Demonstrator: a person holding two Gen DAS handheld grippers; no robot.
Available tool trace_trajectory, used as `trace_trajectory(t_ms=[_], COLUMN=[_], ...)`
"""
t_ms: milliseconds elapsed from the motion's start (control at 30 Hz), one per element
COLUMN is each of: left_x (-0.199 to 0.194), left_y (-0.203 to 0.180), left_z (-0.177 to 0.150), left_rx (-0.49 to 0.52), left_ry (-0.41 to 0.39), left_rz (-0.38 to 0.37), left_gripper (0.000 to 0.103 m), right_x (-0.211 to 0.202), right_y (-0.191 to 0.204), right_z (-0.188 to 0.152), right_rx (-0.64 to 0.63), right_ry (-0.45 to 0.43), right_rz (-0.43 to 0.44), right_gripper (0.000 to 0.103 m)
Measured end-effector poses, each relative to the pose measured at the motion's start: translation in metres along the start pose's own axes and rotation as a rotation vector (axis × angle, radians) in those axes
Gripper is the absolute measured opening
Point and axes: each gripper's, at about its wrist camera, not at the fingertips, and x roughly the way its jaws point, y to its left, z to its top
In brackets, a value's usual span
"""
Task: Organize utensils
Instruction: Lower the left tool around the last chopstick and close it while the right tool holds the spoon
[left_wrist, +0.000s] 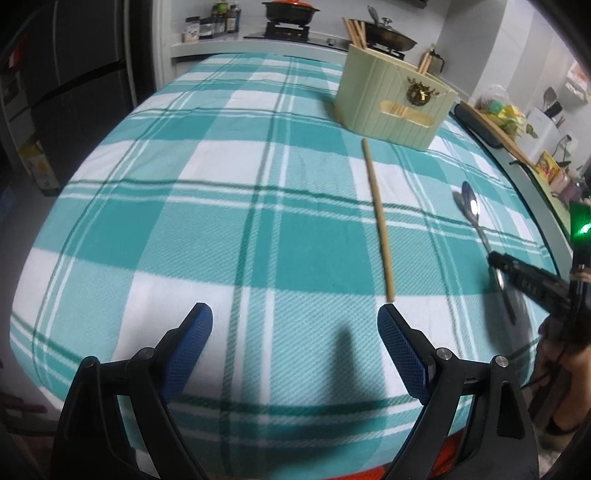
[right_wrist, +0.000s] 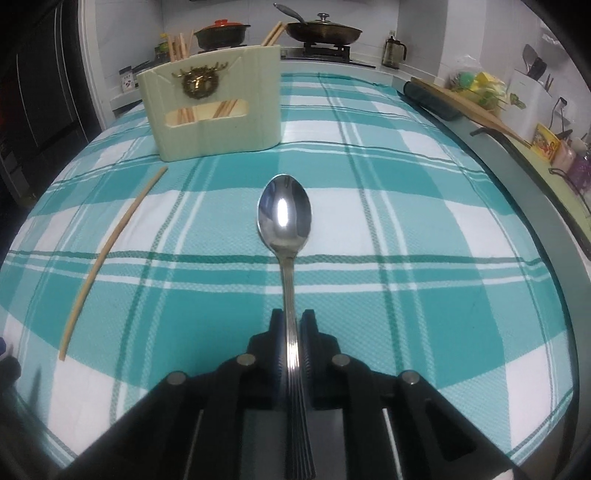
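Note:
A steel spoon (right_wrist: 285, 214) points away from me, its handle clamped between the jaws of my right gripper (right_wrist: 292, 318), which is shut on it. The spoon (left_wrist: 470, 205) and right gripper (left_wrist: 496, 260) also show at the right of the left wrist view. A single wooden chopstick (left_wrist: 377, 218) lies on the checked cloth; it shows at the left in the right wrist view (right_wrist: 110, 242). A cream utensil holder (left_wrist: 391, 99) with several chopsticks stands beyond it, also seen in the right wrist view (right_wrist: 214, 110). My left gripper (left_wrist: 294, 325) is open and empty, just short of the chopstick's near end.
The teal and white checked cloth (left_wrist: 221, 206) covers the table. A stove with a red-lidded pot (left_wrist: 290, 11) and a wok (right_wrist: 323, 31) stands behind it. A counter with a cutting board (right_wrist: 476, 107) and clutter runs along the right edge.

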Motion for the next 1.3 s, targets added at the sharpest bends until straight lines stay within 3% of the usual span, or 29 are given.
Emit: trace_trajectory(t_ms=[33, 67, 100, 300, 400, 467, 667, 1167, 1300], left_x=[0.001, 0.003, 0.006, 0.060, 0.094, 0.104, 0.122, 0.142, 0.146], left_y=[-0.005, -0.011, -0.017, -0.045, -0.053, -0.060, -0.055, -0.052, -0.055], left_z=[0.006, 0.014, 0.021, 0.064, 0.079, 0.088, 0.107, 0.135, 0.138], left_rx=[0.015, 0.035, 0.050, 0.124, 0.139, 0.166, 0.157, 0.205, 0.213], left_ry=[-0.001, -0.003, -0.005, 0.067, 0.109, 0.084, 0.090, 0.171, 0.185], left_rz=[-0.013, -0.026, -0.037, -0.042, 0.007, 0.070, 0.098, 0.079, 0.073], left_gripper=[0.092, 0.092, 0.093, 0.095, 0.095, 0.095, 0.103, 0.103, 0.103], right_x=[-0.001, -0.003, -0.005, -0.005, -0.006, -0.006, -0.007, -0.004, 0.002], right_y=[-0.003, -0.007, -0.011, -0.023, -0.021, -0.020, -0.021, -0.023, -0.023], right_z=[-0.002, -0.005, -0.007, -0.018, -0.021, -0.023, -0.025, -0.016, -0.004], right_rx=[0.003, 0.010, 0.017, 0.045, 0.034, 0.026, 0.016, 0.002, -0.026], right_ry=[0.000, -0.008, -0.020, -0.043, -0.061, -0.077, -0.085, -0.010, 0.056], right_rz=[-0.008, -0.017, -0.019, -0.006, -0.004, -0.007, 0.003, 0.027, 0.061], right_gripper=[0.034, 0.051, 0.056, 0.058, 0.061, 0.061, 0.061, 0.062, 0.071])
